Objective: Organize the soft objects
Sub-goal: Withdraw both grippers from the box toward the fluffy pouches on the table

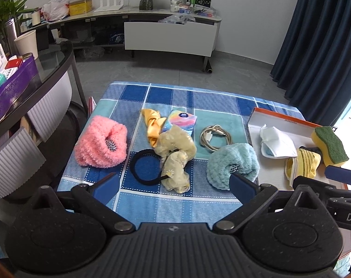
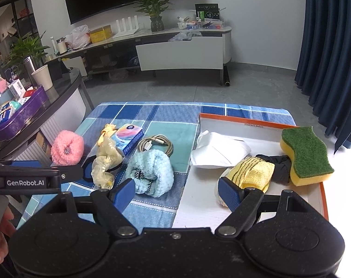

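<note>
On the blue checked cloth (image 1: 175,199) lie a pink fluffy scrunchie (image 1: 101,143), a yellow satin scrunchie (image 1: 152,125), a cream sheer scrunchie (image 1: 175,157), a black hair band (image 1: 143,169) and a light blue fluffy scrunchie (image 1: 233,164) (image 2: 152,173). An orange-rimmed white box (image 2: 263,127) at the right holds a white mask (image 2: 219,153), a yellow striped cloth (image 2: 252,173), a black cloth (image 2: 279,166) and a yellow-green sponge (image 2: 305,155). My left gripper (image 1: 175,185) is open and empty above the cloth's near edge. My right gripper (image 2: 177,192) is open and empty at the box's left edge.
A colourful small box (image 1: 180,122) and a coiled white cable (image 1: 214,136) lie among the scrunchies. A glass side table (image 1: 48,60) with a purple tray stands at the left. A TV cabinet (image 1: 166,34) is at the back, dark curtains (image 1: 326,46) at the right.
</note>
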A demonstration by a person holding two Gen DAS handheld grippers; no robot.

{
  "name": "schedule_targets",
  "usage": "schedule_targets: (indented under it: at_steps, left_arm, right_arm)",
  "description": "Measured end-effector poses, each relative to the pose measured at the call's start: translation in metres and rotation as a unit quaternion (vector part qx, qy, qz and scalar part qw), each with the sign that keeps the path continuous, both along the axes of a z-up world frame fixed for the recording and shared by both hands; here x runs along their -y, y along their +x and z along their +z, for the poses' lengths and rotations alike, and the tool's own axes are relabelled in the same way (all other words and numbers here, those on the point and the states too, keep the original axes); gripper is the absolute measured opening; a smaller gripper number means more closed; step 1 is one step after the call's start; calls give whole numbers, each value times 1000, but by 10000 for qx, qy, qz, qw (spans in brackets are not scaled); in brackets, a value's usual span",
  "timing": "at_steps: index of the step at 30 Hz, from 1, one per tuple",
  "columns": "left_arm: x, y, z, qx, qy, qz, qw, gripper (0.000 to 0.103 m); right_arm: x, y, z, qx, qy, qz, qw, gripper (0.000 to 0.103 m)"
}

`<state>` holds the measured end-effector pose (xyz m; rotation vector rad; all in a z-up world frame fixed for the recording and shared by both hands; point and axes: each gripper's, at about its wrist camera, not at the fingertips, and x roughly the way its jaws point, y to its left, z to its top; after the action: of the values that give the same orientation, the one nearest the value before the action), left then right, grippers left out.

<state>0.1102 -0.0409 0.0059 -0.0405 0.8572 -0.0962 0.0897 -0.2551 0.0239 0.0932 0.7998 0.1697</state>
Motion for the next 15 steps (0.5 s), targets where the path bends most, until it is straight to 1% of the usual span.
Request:
schedule_targets:
  at_steps: [15]
  left_arm:
    - [-32,1,-10,-128,-39,276,9995,103]
  right_arm:
    - [-25,8,-12,-167,-9,234,9996,93]
